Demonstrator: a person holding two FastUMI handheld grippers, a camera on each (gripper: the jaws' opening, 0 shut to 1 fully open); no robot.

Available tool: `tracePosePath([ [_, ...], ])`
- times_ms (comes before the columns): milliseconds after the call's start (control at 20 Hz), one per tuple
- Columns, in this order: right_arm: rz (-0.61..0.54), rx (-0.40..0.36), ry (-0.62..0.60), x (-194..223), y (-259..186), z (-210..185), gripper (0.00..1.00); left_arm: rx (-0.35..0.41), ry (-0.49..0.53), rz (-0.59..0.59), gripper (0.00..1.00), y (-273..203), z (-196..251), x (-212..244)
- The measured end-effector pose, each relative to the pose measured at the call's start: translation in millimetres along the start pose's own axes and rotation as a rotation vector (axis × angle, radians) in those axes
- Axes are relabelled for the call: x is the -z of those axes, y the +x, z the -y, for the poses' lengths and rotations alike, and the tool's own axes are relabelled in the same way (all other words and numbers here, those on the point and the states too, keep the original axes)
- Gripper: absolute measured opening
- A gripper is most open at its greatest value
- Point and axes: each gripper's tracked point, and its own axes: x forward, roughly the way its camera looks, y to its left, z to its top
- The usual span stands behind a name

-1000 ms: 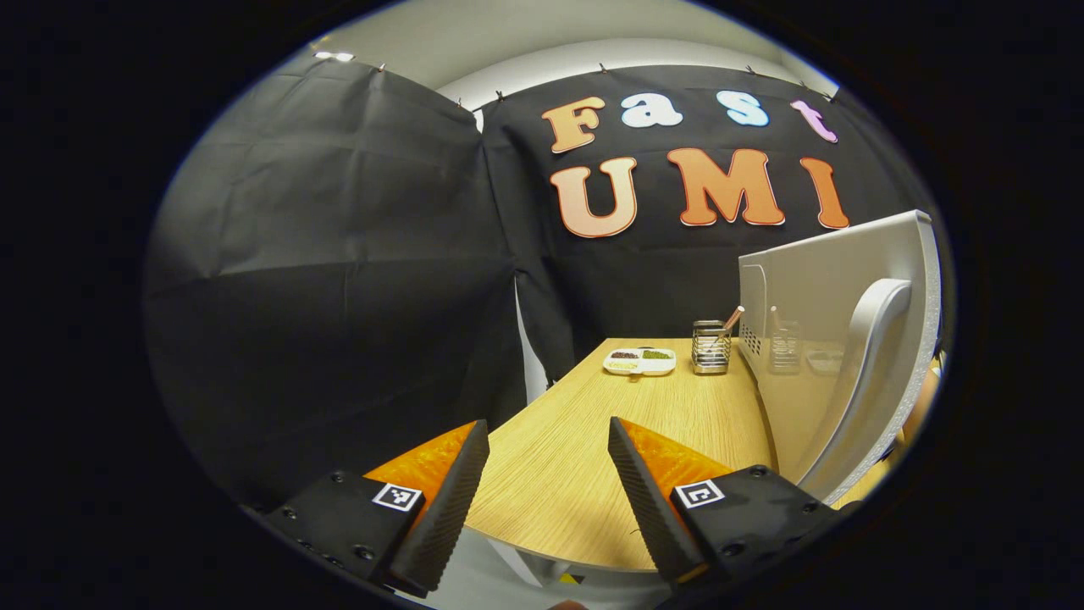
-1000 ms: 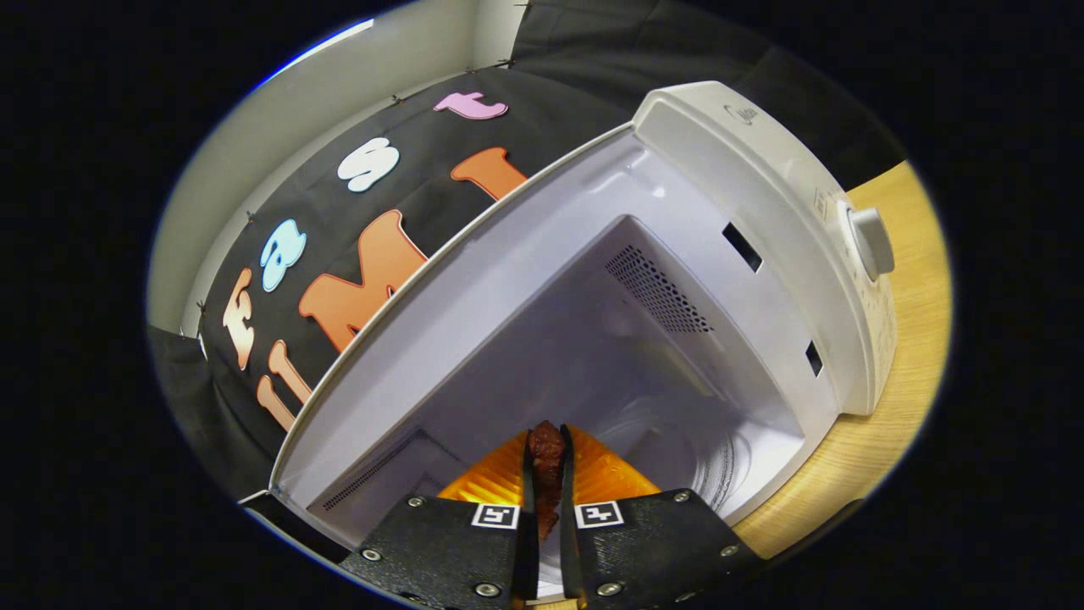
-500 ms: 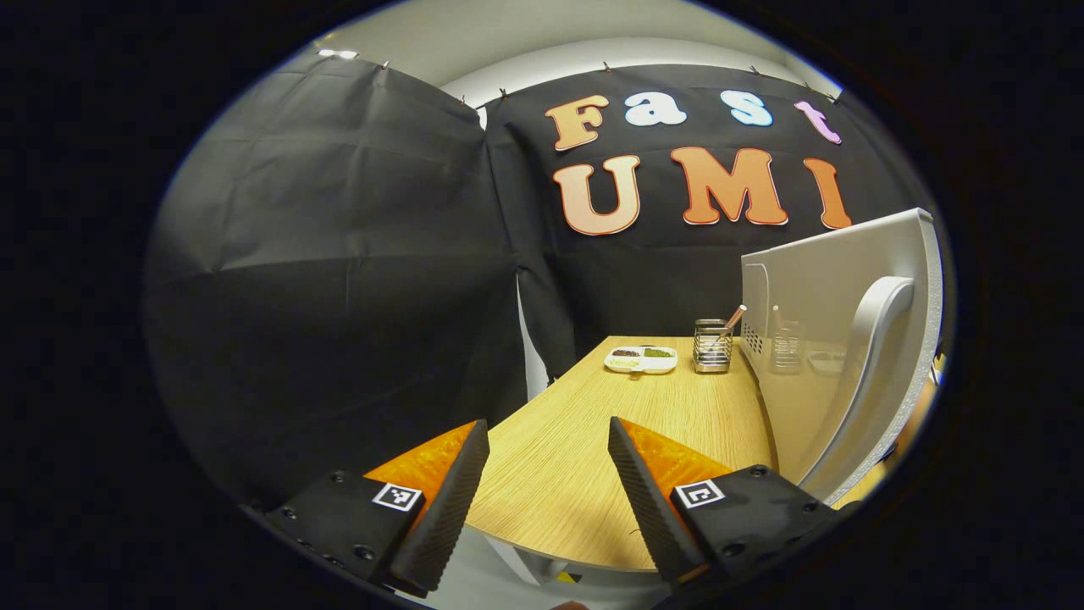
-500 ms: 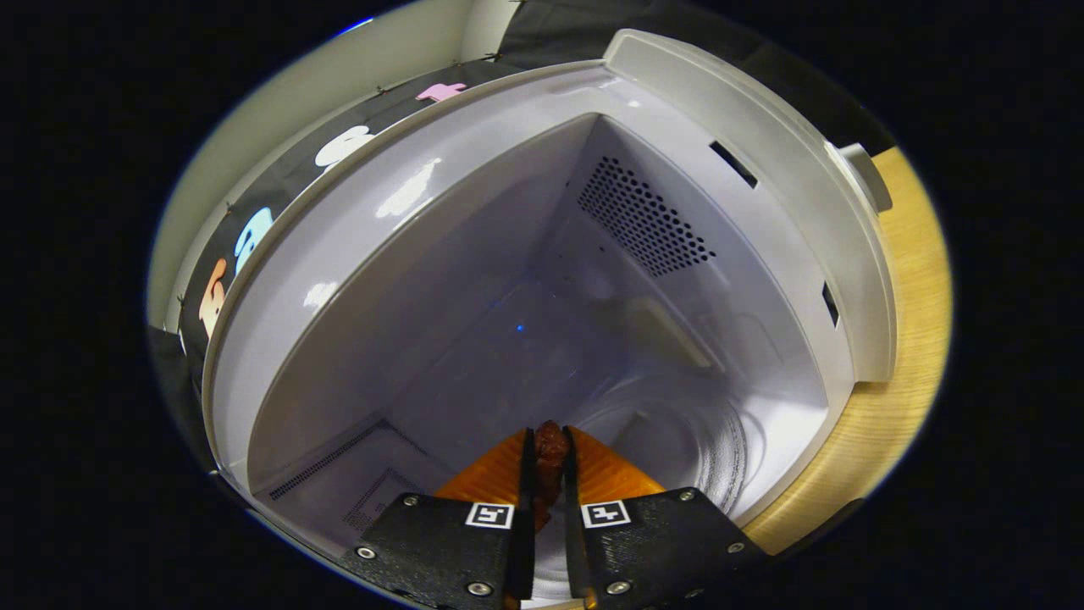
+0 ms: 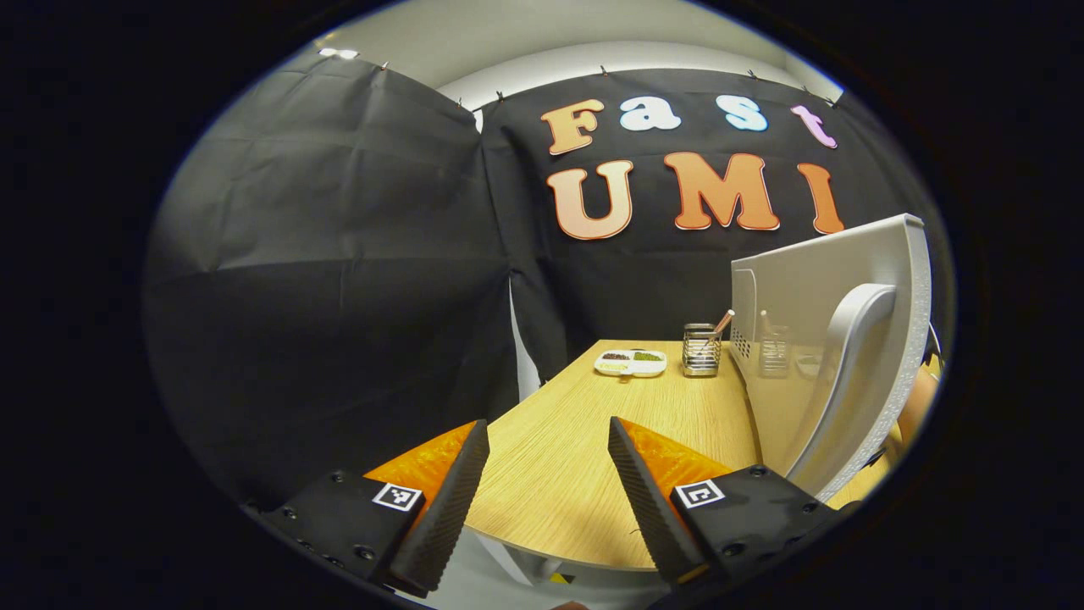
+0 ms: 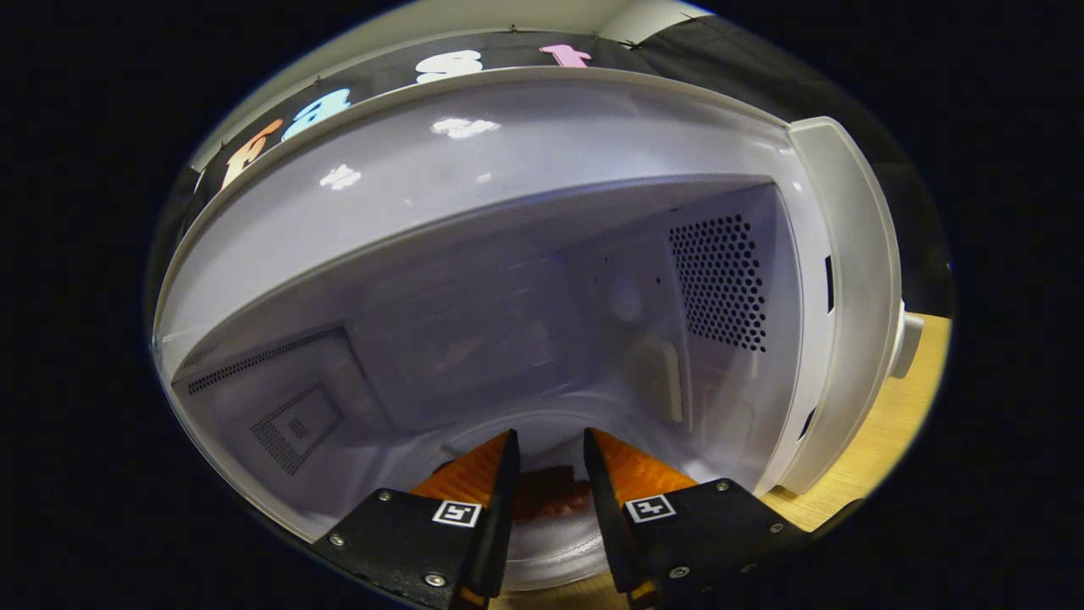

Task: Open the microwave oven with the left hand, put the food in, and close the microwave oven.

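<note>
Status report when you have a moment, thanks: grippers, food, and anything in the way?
Left gripper open, idle over table. Right gripper open inside microwave; food lies between its fingers. Door open. No obstruction seen.

1. A wooden table [image 5: 584,474] stretches ahead of the left gripper.
2. A white divided dish [image 5: 630,363] of dark and green bits sits far ahead.
3. A wire utensil holder [image 5: 700,349] stands just right of the dish, a stick leaning out.

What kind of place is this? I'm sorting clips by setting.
Probably a staged kitchen booth: an open microwave oven on a wooden table, black cloth walls, plus a utensil holder.
</note>
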Motion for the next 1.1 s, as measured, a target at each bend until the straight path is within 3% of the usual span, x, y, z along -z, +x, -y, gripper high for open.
tracePosePath([
  [50,-0.001,-0.012,-0.008,-1.4,-1.7,-0.4,0.50,-0.002,0.001,0.000,0.93,-0.4,-0.1,0.3],
  [100,0.001,-0.012,-0.021,-4.7,-4.2,2.5,0.51,0.001,0.002,0.002,0.88,-0.1,1.9,-2.1],
  [300,0.021,-0.049,-0.096,-21.3,-24.8,5.7,0.58,0.044,0.013,0.016,0.93,0.4,23.9,-11.2],
  [350,0.024,-0.071,-0.117,-24.4,-32.2,5.6,0.61,0.059,0.010,0.017,0.88,0.7,29.3,-13.8],
  [450,0.016,-0.116,-0.153,-28.6,-49.0,8.4,0.67,0.084,0.002,0.016,0.93,-0.1,42.3,-16.6],
  [550,0.009,-0.161,-0.163,-36.7,-68.0,12.5,0.71,0.109,-0.001,0.024,0.88,-4.2,54.9,-21.7],
  [600,0.009,-0.179,-0.168,-42.1,-77.9,16.4,0.72,0.120,-0.001,0.030,0.93,-6.0,61.1,-24.5],
  [650,0.008,-0.196,-0.180,-46.2,-87.5,22.0,0.74,0.116,0.002,0.036,0.88,-9.4,62.3,-25.8],
  [700,0.014,-0.208,-0.194,-53.0,-98.2,27.2,0.75,0.118,-0.005,0.036,0.91,-11.2,64.6,-27.1],
  [750,0.024,-0.231,-0.213,-60.8,-109.1,31.5,0.76,0.124,-0.024,0.032,0.87,-12.7,68.8,-26.4],
  [800,0.045,-0.251,-0.235,-71.3,-122.0,35.4,0.77,0.140,-0.048,0.026,0.94,-14.5,75.8,-26.5],
  [1100,0.129,-0.313,-0.259,-125.7,-175.8,76.2,0.78,0.246,-0.089,0.039,0.89,-30.1,130.4,-35.0],
])
